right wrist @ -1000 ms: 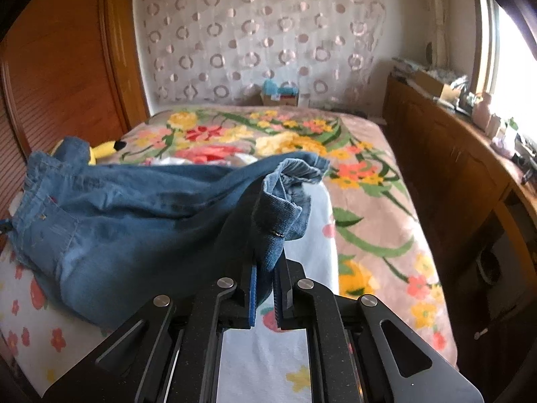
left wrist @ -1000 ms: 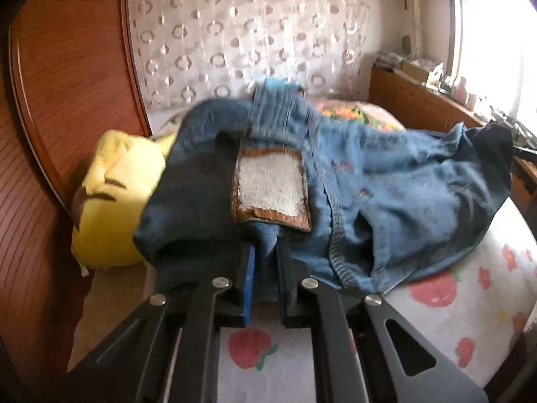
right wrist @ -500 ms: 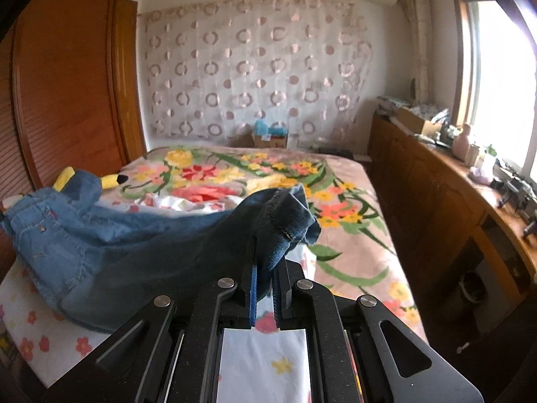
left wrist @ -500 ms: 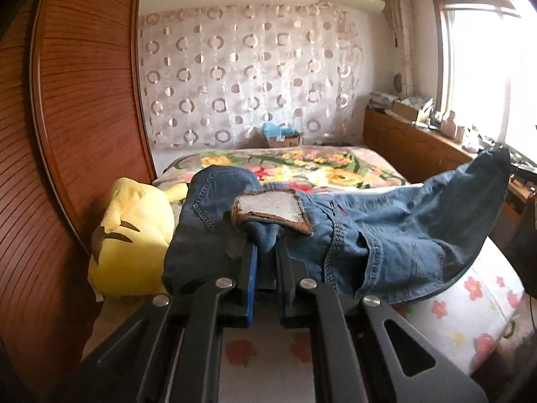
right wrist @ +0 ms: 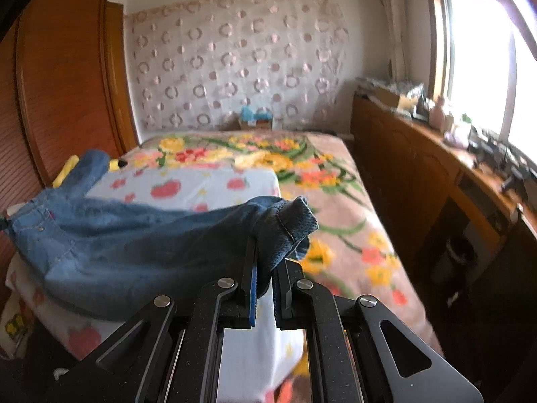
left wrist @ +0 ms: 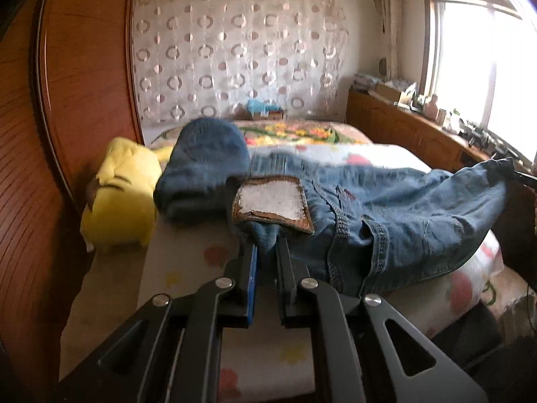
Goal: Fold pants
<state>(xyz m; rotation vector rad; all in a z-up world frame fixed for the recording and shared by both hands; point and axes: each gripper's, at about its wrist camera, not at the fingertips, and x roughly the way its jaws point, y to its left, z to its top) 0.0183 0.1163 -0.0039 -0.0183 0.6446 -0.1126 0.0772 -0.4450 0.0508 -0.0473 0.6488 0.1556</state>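
**newbie_folder:** Why'd you have both ends pinched at once? Looked awkward.

**denim_dan:** Nah, made sense to me. Your left claw (left wrist: 266,252) was clamped on the waistband of the pants (left wrist: 386,208), right below that leather patch (left wrist: 272,201) in the middle of the frame. Your right claw (right wrist: 265,268) was clamped on the bunched leg cuff (right wrist: 288,225), centre of its view. Holding both ends is probably how you kept the denim stretched into one long strip instead of a heap.

**newbie_folder:** And where were the pants sitting?

**denim_dan:** Draped across the near end of the bed (right wrist: 208,184), over the strawberry-print sheet, sagging in between your two grips. One loose end was humped up beside the yellow plush (left wrist: 120,194) at the left. My guess is you were lining things up before laying them flat, since nothing was folded neatly yet.
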